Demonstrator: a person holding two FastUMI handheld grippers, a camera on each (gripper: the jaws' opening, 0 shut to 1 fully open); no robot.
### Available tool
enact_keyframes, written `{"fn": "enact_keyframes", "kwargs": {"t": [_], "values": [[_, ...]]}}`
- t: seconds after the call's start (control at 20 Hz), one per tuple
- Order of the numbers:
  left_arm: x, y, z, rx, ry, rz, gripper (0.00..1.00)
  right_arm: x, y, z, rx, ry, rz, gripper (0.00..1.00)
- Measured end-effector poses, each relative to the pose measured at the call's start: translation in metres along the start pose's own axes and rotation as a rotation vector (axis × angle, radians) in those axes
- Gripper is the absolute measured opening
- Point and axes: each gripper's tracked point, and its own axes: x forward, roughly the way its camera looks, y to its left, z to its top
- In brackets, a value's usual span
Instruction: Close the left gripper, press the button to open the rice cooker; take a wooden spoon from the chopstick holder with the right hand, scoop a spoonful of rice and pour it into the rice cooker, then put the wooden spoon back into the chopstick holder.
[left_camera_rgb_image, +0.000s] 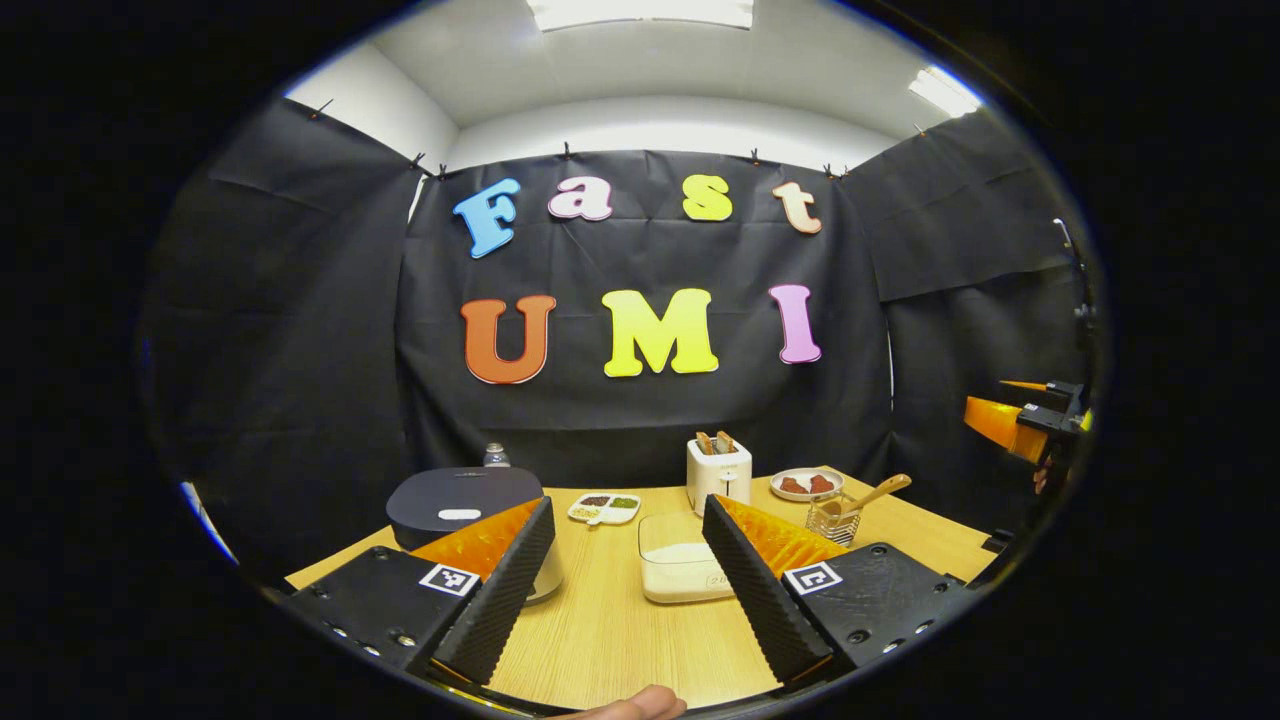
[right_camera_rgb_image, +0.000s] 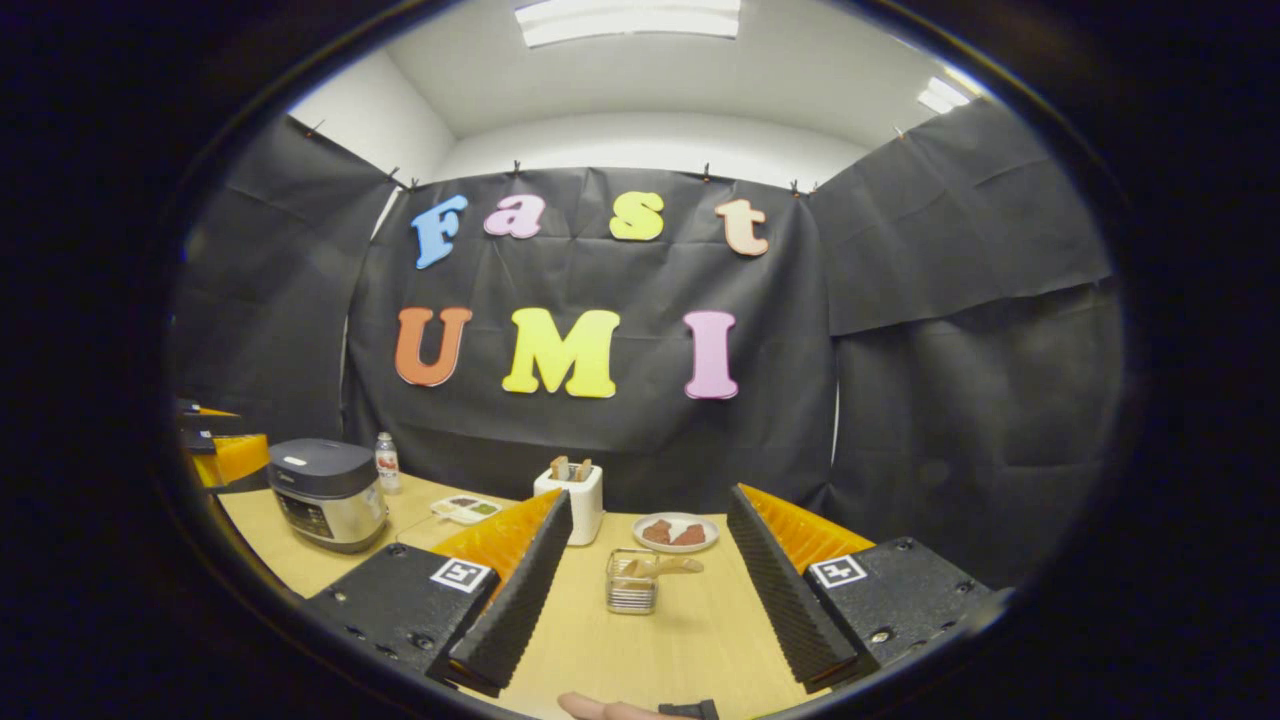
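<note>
Both the left hand-held gripper (left_camera_rgb_image: 625, 590) and the right hand-held gripper (right_camera_rgb_image: 650, 600) hang with jaws spread, empty, over the pale wooden desk (left_camera_rgb_image: 620, 640). Farther on stand the rice container (left_camera_rgb_image: 680, 570), the closed rice cooker (right_camera_rgb_image: 325, 492) and the wooden spoon (left_camera_rgb_image: 868, 497) in its chopstick holder (right_camera_rgb_image: 630, 582); black cloth walls the booth under ceiling lights (right_camera_rgb_image: 628, 18).

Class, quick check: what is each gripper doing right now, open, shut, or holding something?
Left gripper: open, holding nothing.
Right gripper: open, holding nothing.
</note>
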Motion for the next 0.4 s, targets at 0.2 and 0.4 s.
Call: {"fn": "enact_keyframes", "kwargs": {"t": [0.2, 0.4], "values": [[0.0, -0.01, 0.002, 0.017, -0.002, -0.012, 0.95, 0.003, -0.004, 0.003, -0.005, 0.006, -0.012, 1.0], [-0.001, -0.011, -0.001, 0.019, 0.007, -0.012, 0.95, -0.004, 0.006, 0.004, 0.001, 0.002, 0.019, 1.0]]}}
